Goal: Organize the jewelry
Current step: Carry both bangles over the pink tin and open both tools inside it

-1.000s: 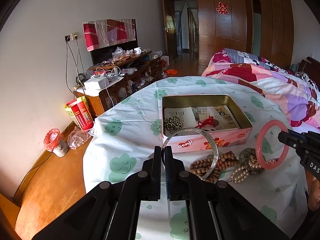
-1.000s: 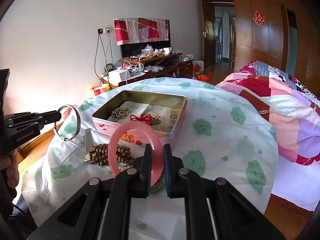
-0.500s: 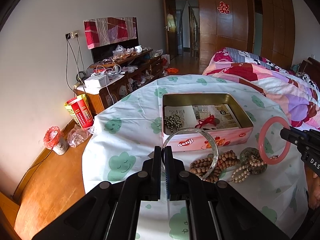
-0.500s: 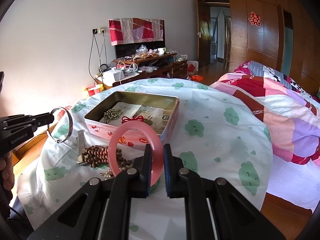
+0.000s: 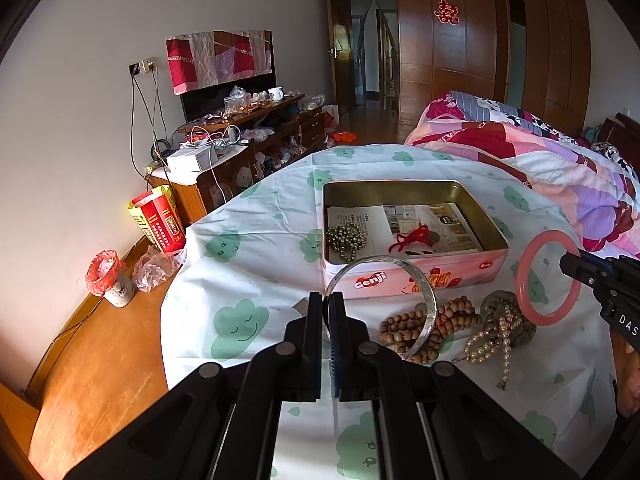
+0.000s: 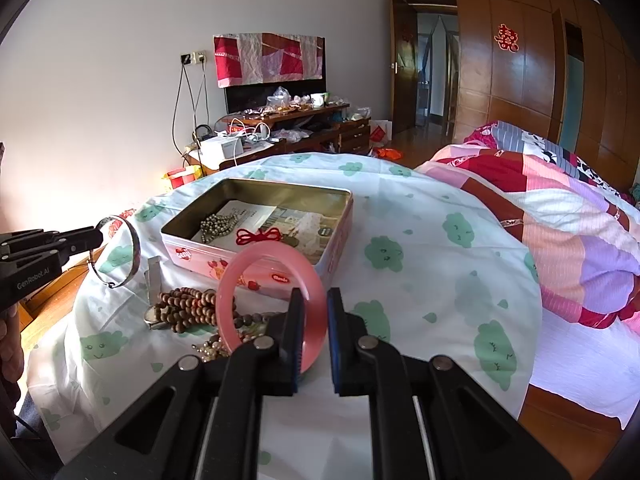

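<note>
My left gripper (image 5: 326, 300) is shut on a clear, silvery bangle (image 5: 424, 292), held upright above the table in front of the pink tin (image 5: 492, 236). My right gripper (image 6: 312, 300) is shut on a pink bangle (image 6: 248, 264), also held above the table near the tin (image 6: 256, 268). Each gripper shows in the other's view: the right gripper (image 5: 568, 260) with the pink bangle (image 5: 524, 276), the left gripper (image 6: 96, 236) with the clear bangle (image 6: 134, 240). In the tin lie a metal bead chain (image 5: 346, 240) and a red knot (image 5: 412, 238) on a leaflet.
Wooden beads (image 5: 452, 316), a pearl strand (image 5: 496, 332) and a greenish piece (image 5: 524, 328) lie on the cloud-print tablecloth (image 5: 248, 256) before the tin. A quilted bed (image 5: 560, 168) is at right, a cluttered cabinet (image 5: 240, 152) and a floor bin (image 5: 108, 280) at left.
</note>
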`<action>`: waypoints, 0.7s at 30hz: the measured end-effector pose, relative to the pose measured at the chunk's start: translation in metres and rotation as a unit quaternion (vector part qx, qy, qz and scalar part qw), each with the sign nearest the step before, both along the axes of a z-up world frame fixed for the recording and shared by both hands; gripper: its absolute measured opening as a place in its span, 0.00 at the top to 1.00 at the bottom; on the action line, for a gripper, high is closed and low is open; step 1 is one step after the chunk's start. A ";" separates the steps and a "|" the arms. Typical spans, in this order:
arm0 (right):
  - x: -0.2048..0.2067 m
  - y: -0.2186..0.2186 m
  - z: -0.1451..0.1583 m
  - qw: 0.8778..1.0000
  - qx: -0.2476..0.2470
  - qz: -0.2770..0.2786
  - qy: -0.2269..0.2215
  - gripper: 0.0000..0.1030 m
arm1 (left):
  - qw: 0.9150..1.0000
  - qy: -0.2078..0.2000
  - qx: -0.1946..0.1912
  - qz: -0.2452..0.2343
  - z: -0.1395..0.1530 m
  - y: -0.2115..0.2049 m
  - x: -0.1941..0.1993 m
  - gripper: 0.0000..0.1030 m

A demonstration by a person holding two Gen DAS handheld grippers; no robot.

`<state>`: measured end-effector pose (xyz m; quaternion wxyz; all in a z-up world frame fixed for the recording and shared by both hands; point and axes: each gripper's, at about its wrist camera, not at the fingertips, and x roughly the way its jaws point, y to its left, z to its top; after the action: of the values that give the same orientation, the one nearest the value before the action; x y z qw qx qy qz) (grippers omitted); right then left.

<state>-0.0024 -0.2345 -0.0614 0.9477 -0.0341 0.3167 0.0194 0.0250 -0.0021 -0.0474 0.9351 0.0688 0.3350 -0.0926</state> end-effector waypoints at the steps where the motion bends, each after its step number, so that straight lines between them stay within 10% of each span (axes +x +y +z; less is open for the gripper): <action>1: 0.000 0.000 0.000 1.000 0.000 0.000 0.000 0.88 | 1.000 0.000 0.000 0.000 0.000 0.000 0.000 0.98; 21: 0.034 -0.002 0.018 1.000 -0.009 -0.003 -0.008 0.88 | 1.000 -0.015 0.020 -0.015 0.027 -0.017 0.041 0.98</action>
<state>0.0316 -0.2368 -0.0437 0.9499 -0.0424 0.3094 0.0137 0.0660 -0.0191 -0.0202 0.9370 0.0936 0.3216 -0.0994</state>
